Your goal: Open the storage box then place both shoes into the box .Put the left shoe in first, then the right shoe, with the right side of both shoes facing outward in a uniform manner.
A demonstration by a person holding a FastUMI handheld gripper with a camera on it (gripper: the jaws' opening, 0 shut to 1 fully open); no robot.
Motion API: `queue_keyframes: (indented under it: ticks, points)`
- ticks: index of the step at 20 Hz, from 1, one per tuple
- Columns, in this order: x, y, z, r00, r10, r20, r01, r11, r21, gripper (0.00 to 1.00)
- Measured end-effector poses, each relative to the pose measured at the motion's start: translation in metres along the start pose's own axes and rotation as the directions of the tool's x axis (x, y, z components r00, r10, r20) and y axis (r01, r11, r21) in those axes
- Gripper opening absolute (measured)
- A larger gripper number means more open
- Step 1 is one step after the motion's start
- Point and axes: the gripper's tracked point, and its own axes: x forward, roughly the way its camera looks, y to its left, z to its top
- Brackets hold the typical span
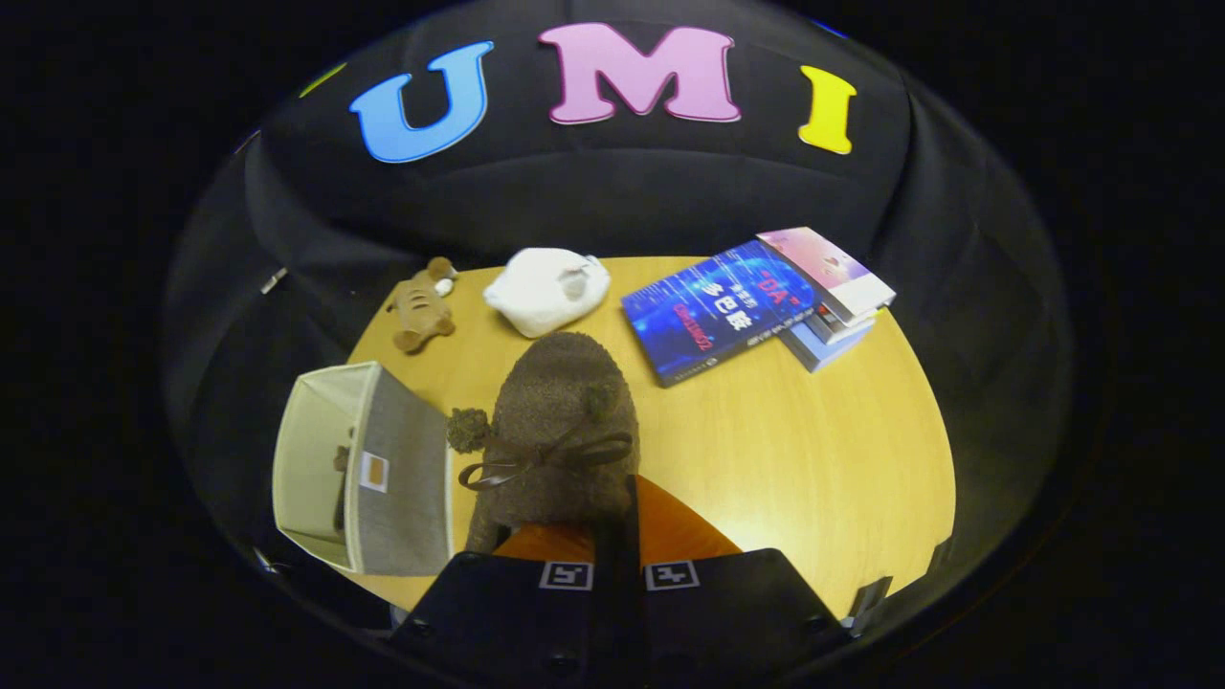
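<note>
Fingers pinched close together on the brown fuzzy shoe, which hangs just ahead of them, its ribbon bow facing me. From the gripper view, the storage box sits open to the left of my fingers, and something dark inside looks like the other shoe, though I cannot be sure. I judge this is the second shoe going in: I should swing left, keep the grip firm on the soft upper, and turn it so its right side faces outward before lowering. Beyond the shoe on the yellow wooden worktop lie a white plush toy, a small brown plush toy and stacked books, well apart from the box.
</note>
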Motion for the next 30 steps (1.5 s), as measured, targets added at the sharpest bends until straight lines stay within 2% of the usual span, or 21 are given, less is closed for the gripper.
queue_keyframes:
  ticks: [5,9,12,16,20,22,25,27,30]
  points:
    - [-0.002,0.101,0.024,0.993,0.115,0.007,-0.115,0.992,-0.054,0.05]
    - [0.002,0.18,0.016,0.982,0.189,-0.027,-0.191,0.978,-0.088,0.05]
    - [0.013,0.221,0.004,0.975,0.21,-0.071,-0.217,0.97,-0.108,0.05]
    - [0.038,0.245,-0.022,0.979,0.151,-0.136,-0.171,0.973,-0.152,0.05]
    - [0.059,0.245,-0.049,0.983,0.045,-0.176,-0.083,0.973,-0.215,0.05]
    - [0.07,0.236,-0.052,0.982,0.021,-0.189,-0.067,0.968,-0.24,0.06]
    - [0.068,0.243,-0.06,0.979,0.044,-0.199,-0.093,0.964,-0.248,0.19]
    - [0.067,0.246,-0.056,0.98,0.068,-0.188,-0.116,0.96,-0.256,0.33]
    - [0.061,0.251,-0.054,0.974,0.122,-0.19,-0.166,0.958,-0.236,0.79]
